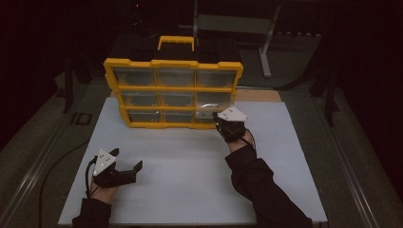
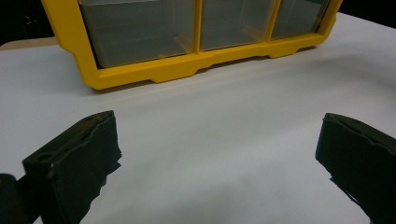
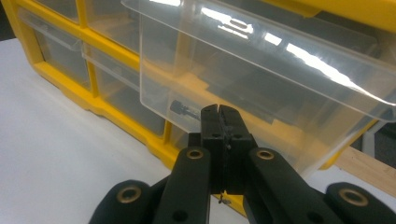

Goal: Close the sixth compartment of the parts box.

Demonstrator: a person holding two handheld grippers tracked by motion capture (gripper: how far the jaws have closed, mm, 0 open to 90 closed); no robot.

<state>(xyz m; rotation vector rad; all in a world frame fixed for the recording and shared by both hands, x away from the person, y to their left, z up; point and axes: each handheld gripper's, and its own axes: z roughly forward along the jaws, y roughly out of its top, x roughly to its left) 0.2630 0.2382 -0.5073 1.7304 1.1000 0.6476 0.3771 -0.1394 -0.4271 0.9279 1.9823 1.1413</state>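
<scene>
Clear drawer (image 3: 261, 79) drawn part-way out of the yellow organizer (image 1: 173, 92), lower right compartment.
The right gripper (image 3: 218, 109), jaws pressed together, pinches the drawer's near front wall; a small dark part lies inside. The organizer stands upright at the far middle of the white surface (image 1: 190, 175). The left gripper (image 1: 127, 167) rests near left, jaws spread wide, holding nothing.

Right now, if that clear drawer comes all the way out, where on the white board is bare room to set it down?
The widest bare patch lies between the left gripper and the right forearm, in front of the yellow organizer. Another strip runs along the white board right of that forearm. It is crowded at the organizer's lower right, where the right gripper, jaws together, meets the clear drawer.
</scene>
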